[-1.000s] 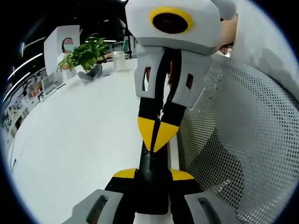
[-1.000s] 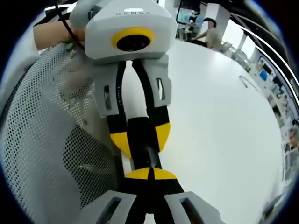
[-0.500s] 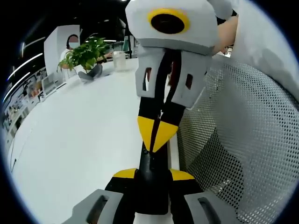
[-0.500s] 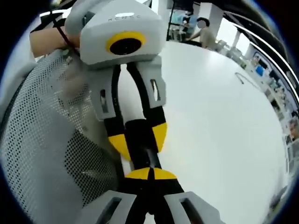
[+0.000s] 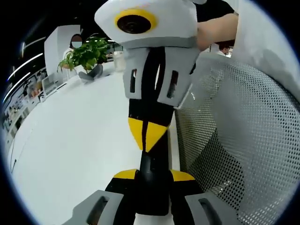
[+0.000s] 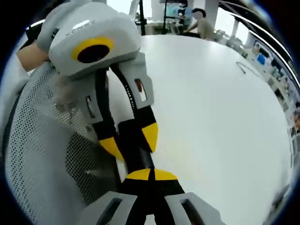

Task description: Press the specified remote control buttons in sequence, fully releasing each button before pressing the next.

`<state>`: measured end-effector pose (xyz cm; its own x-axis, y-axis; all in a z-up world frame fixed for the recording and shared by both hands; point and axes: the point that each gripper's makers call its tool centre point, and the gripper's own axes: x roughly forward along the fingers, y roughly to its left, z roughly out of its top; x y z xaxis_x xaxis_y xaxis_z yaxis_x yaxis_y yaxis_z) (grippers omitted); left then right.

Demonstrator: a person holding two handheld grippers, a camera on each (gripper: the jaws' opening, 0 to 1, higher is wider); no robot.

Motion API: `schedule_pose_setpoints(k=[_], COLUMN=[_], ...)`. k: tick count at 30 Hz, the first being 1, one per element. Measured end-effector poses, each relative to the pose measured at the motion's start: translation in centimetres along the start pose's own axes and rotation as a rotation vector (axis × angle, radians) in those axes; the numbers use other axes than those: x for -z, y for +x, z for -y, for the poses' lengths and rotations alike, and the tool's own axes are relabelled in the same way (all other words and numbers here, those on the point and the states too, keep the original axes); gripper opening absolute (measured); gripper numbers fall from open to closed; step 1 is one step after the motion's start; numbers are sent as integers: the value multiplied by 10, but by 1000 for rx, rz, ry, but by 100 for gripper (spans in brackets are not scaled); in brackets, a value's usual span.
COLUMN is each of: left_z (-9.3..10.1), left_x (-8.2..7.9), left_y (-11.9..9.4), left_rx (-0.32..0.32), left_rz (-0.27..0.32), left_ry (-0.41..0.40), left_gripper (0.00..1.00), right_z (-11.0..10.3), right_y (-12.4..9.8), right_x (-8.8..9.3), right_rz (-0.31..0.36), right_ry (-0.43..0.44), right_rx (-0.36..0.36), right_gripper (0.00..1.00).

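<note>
Two grippers: left gripper [image 5: 151,174], right gripper [image 6: 150,174], one remote control [image 5: 151,165].

Table [image 5: 70,140]: broad, white, glossy.
Chair [image 5: 243,140]: grey mesh back, just beside the table's edge.
Plant [image 5: 84,54]: green, leafy, at the table's far end.
Pillar [image 5: 56,44]: white, behind the plant.
Light: ceiling strips above the pillar.

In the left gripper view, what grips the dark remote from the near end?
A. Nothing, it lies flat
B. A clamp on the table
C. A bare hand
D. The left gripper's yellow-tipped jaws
D: the left gripper has its yellow-tipped jaws closed around the near end of the dark remote, while the right gripper meets it from the far end.
</note>
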<state>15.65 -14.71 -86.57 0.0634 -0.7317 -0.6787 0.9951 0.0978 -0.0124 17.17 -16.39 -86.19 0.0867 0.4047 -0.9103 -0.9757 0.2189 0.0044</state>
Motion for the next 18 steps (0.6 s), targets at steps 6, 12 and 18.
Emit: schedule_pose_setpoints(k=[6,12,18], left_z=[0,0,0], left_x=[0,0,0], left_y=[0,0,0], left_rx=[1,2,6], left_rz=[0,0,-1], left_ry=[2,3,6], left_gripper=[25,25,24], right_z=[-6,-5,-3], right_y=[-1,4,6], right_x=[-5,-6,-6], right_rz=[56,3,-81], right_ry=[77,82,155], right_rx=[-72,-119,-226], right_gripper=[0,0,0])
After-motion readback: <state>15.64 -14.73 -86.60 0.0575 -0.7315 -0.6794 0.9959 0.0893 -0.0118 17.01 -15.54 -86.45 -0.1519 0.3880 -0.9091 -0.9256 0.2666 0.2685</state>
